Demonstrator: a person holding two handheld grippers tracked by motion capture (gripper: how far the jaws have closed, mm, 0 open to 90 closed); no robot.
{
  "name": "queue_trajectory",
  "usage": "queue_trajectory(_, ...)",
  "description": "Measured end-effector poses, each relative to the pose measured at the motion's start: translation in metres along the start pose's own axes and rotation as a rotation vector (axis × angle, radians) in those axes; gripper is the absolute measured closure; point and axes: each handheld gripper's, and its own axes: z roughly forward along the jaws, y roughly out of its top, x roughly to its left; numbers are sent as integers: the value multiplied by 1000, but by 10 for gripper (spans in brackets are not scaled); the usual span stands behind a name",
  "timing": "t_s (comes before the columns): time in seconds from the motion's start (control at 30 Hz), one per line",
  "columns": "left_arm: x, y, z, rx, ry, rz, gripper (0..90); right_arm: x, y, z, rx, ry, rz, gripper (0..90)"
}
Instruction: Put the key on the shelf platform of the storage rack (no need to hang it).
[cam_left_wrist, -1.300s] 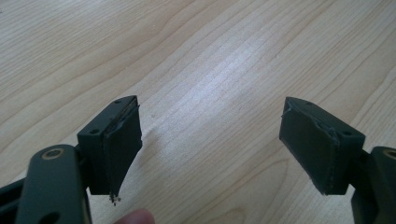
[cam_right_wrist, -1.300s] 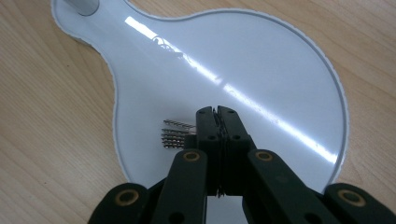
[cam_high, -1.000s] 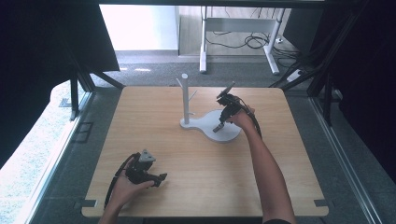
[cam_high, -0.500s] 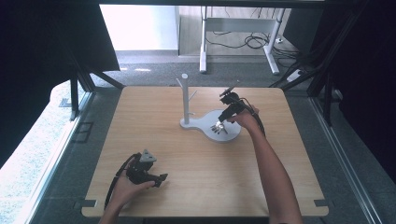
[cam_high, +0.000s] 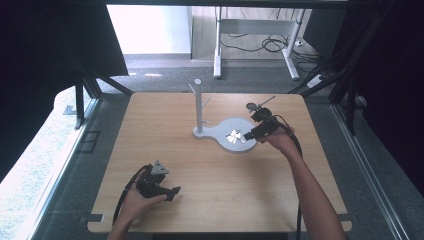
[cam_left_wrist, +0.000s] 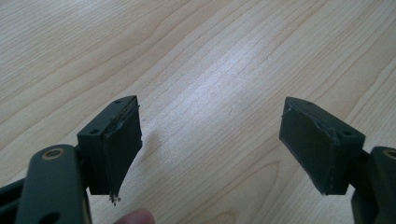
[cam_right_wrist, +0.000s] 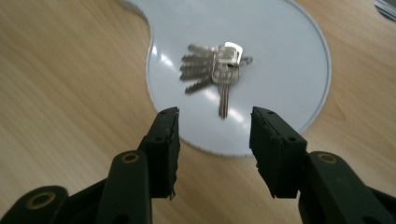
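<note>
Nearest, the left claw (cam_high: 172, 191) is rested low on the bare wooden surface (cam_high: 210, 200), jaws spread wide and nothing held. Farther off, the right claw (cam_right_wrist: 214, 135) is held partly open and empty just short of a bunch of keys (cam_right_wrist: 215, 67). The keys lie on the white stand's (cam_high: 200, 107) flat base; the hooks beyond appear bare, so any hanging seems not yet begun.
</note>
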Motion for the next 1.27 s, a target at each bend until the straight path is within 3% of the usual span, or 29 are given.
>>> queue_trajectory(0.2,-2,1,0,-7,-12,-2,213,5,-37,-16,4,0,-26,470)
queue_trajectory(0.27,-3,2,-1,-14,-16,-2,213,7,-59,-21,11,12,-39,461)
queue_trajectory(0.3,-3,2,-2,-17,-13,3,213,7,-59,-21,11,12,-39,461)
queue_trajectory(0.33,-2,3,-2,-20,-14,6,213,7,-73,-24,13,13,-38,456)
queue_trajectory(0.37,-3,2,-3,-21,-12,2,213,7,-73,-24,13,13,-38,456)
queue_trajectory(0.57,-3,2,-2,-18,-2,3,213,9,-114,-32,-59,34,-12,443)
queue_trajectory(0.67,-2,1,1,-10,1,2,213,10,-140,-36,-122,58,12,441)
queue_trajectory(0.7,-2,1,1,-10,1,2,213,10,-140,-36,-122,58,12,441)
queue_trajectory(0.73,-2,1,2,-7,3,2,213,9,-153,-36,-130,49,28,441)
queue_trajectory(0.83,-2,1,3,-1,7,4,213,9,-169,-31,-138,33,33,446)
queue_trajectory(1.03,-1,1,4,6,13,2,213,11,-185,-24,-156,26,36,455)
queue_trajectory(1.13,-2,1,5,10,12,4,213,10,-186,-23,-137,23,30,455)
queue_trajectory(1.17,-3,1,5,9,11,8,213,11,-185,-25,-163,26,37,455)
queue_trajectory(1.27,-3,2,4,6,10,11,213,16,-183,-23,-169,12,17,445)
